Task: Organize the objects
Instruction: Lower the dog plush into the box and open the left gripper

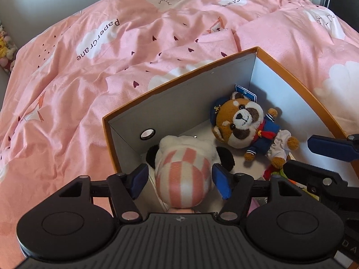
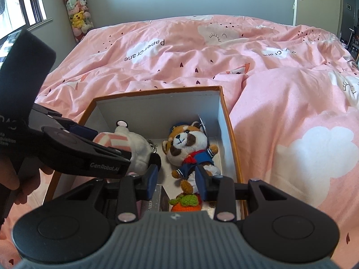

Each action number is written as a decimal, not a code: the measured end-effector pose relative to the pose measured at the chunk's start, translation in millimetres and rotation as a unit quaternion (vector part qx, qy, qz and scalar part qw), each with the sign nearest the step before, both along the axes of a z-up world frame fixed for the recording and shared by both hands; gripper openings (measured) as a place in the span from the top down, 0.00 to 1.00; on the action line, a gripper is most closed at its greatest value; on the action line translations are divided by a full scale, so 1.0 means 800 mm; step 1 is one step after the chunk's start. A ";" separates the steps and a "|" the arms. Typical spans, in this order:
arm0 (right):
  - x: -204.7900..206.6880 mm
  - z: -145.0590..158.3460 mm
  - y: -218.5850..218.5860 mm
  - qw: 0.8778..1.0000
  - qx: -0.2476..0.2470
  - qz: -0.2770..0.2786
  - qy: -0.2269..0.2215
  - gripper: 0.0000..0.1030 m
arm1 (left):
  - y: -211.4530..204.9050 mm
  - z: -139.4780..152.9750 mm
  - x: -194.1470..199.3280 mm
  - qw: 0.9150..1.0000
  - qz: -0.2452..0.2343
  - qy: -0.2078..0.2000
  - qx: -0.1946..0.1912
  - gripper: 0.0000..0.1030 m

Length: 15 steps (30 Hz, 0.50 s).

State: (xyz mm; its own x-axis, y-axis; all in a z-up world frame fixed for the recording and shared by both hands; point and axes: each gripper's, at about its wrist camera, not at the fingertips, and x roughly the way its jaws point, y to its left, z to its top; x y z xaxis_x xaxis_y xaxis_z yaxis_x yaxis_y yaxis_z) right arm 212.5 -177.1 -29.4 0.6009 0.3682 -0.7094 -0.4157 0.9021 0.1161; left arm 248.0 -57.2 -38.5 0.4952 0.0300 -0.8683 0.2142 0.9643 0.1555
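1. Left tool (image 1: pixel 179 174): released, jaws wide either side of a pink-striped panda toy (image 1: pixel 186 168), pads not pressing it; toy sits inside the box (image 1: pixel 179 83).
2. Right tool (image 2: pixel 177 182): half-open over box, grasping nothing.
3. Red panda toy (image 2: pixel 188 145) lies in box w/ a crochet carrot (image 2: pixel 185 202); box on the bed (image 2: pixel 291 112).

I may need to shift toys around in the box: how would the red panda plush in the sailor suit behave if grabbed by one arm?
The red panda plush looks soft and stuffed, so it would likely dangle limply, big head sagging. It probably weighs little for its bulk. Lying flat in the box, it seems unlikely to roll; the fuzzy fabric should grip well.
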 end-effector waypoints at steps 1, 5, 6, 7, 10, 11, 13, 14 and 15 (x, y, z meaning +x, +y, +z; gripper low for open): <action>-0.001 0.001 0.000 1.000 0.000 0.000 0.000 0.62 | 0.001 0.003 -0.003 1.000 0.000 -0.003 -0.004 0.26; -0.009 0.008 0.002 1.000 -0.001 0.001 -0.005 0.62 | 0.003 0.021 -0.019 1.000 -0.002 -0.024 -0.007 0.26; -0.012 0.012 0.002 1.000 0.000 0.002 -0.008 0.61 | 0.003 0.026 -0.023 1.000 -0.002 -0.030 -0.009 0.26; -0.015 0.015 0.003 1.000 0.001 0.002 -0.011 0.60 | 0.003 0.032 -0.028 0.999 -0.002 -0.035 -0.012 0.26; -0.029 0.029 0.002 1.000 0.004 0.000 -0.024 0.53 | 0.004 0.050 -0.044 0.998 0.002 -0.053 -0.018 0.26; -0.034 0.034 0.001 1.000 0.005 -0.002 -0.028 0.51 | 0.004 0.057 -0.050 0.998 0.002 -0.062 -0.019 0.25; -0.045 0.042 -0.002 0.999 0.009 -0.003 -0.034 0.50 | 0.006 0.068 -0.062 0.997 0.003 -0.075 -0.025 0.24; -0.051 0.046 -0.004 0.999 0.011 -0.005 -0.037 0.47 | 0.008 0.073 -0.068 0.996 0.004 -0.081 -0.029 0.23; -0.057 0.050 -0.005 0.999 0.014 -0.006 -0.040 0.46 | 0.009 0.078 -0.074 0.996 0.005 -0.087 -0.032 0.23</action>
State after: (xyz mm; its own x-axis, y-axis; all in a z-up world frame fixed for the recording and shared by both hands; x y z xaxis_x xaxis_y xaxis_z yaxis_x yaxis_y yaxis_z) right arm 167.3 -181.2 11.0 0.6592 0.3797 -0.6491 -0.4139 0.9039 0.1084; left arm 188.4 -49.9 23.9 0.6388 -0.0176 -0.7692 0.1801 0.9754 0.1272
